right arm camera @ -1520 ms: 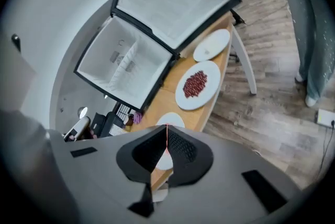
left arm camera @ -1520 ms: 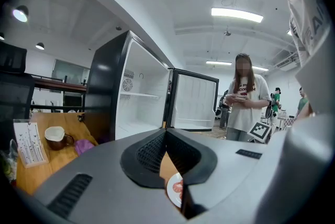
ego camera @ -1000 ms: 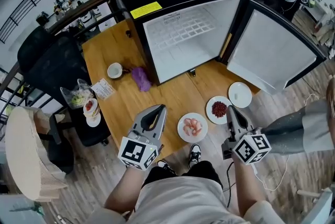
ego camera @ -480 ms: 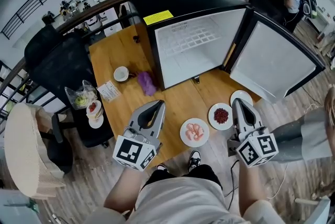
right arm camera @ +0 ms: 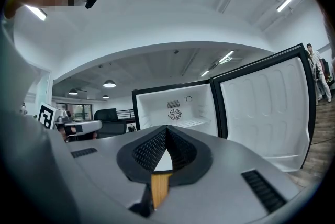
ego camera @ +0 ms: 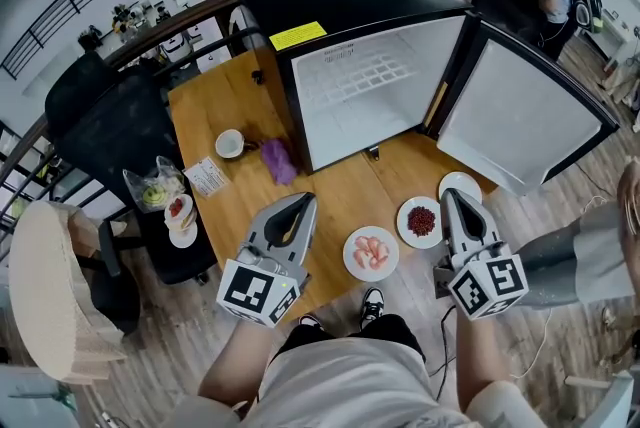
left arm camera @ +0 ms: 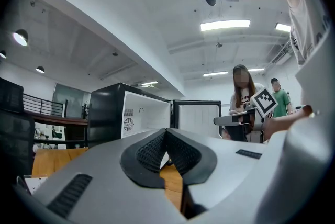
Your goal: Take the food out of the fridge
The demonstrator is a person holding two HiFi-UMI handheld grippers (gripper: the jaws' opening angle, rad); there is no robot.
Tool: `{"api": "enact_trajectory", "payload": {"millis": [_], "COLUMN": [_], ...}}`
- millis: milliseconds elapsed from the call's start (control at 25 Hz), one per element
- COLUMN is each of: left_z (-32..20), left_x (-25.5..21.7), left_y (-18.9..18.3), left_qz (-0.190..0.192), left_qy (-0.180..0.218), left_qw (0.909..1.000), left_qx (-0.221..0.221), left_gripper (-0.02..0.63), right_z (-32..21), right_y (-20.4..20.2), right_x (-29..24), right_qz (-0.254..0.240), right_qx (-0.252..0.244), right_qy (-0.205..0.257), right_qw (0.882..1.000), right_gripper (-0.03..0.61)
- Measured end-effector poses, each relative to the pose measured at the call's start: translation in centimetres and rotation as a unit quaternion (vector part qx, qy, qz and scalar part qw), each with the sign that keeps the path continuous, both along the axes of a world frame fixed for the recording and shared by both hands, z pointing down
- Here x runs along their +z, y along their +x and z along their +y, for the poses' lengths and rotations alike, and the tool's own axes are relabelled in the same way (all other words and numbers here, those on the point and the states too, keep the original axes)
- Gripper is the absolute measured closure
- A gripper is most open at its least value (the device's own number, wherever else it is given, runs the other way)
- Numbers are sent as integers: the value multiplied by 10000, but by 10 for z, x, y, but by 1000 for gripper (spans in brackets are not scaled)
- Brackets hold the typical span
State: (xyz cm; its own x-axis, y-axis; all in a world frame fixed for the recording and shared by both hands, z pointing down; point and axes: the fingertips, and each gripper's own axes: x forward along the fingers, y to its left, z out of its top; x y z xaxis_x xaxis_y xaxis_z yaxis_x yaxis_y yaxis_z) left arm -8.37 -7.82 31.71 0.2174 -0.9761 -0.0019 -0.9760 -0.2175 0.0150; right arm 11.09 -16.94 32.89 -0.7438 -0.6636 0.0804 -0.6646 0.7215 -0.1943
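fridge: dead ahead of both pairs of jaws, black box standing on the tabletop, white inside and wire shelf on show.
fridge door: swung wide open, ahead and to the right of the right jaws.
left gripper: held level over the near edge of the tabletop, jaws closed tip to tip, gripping nothing.
right gripper: level as well, jaws pressed together, gripping nothing.
pink food plate: out on the tabletop, sitting between the two pairs of jaws, a little nearer the person than the tips.
red food plate: on the tabletop just left of the right jaws, close by.
plain white plate: right at the tips of the right jaws, below the open door.
purple lump: ahead of the left jaws, near the fridge's left front corner.
white cup: ahead and left of the left jaws, just beside the purple lump.
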Motion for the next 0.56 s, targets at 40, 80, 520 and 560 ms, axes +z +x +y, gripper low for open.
{"api": "enact_trajectory", "payload": {"millis": [40,80,520,560], "left_z": [0,1,7,8], "left_x": [1,2,4,4], "left_y": [-1,-3,-11,-12], "left_qz": [1,1,-4,-5], "left_qy": [-2,-4,-6,-9], "left_qw": [10000,10000,10000,10000], "left_qx": [-1,-2,-28,-31], "left_gripper": [606,606,606,606], "right_z": [0,1,8,9], "right_y": [-1,-3,-16,-17], "right_x": [0,1,2,2], "right_qz": [-2,-3,0,-1], "right_qx": [-3,-7,-97,-102], "right_qy": [-2,-1,10,14], "right_qw": [10000,10000,10000,9999], "right_gripper": [558,558,558,558]}}
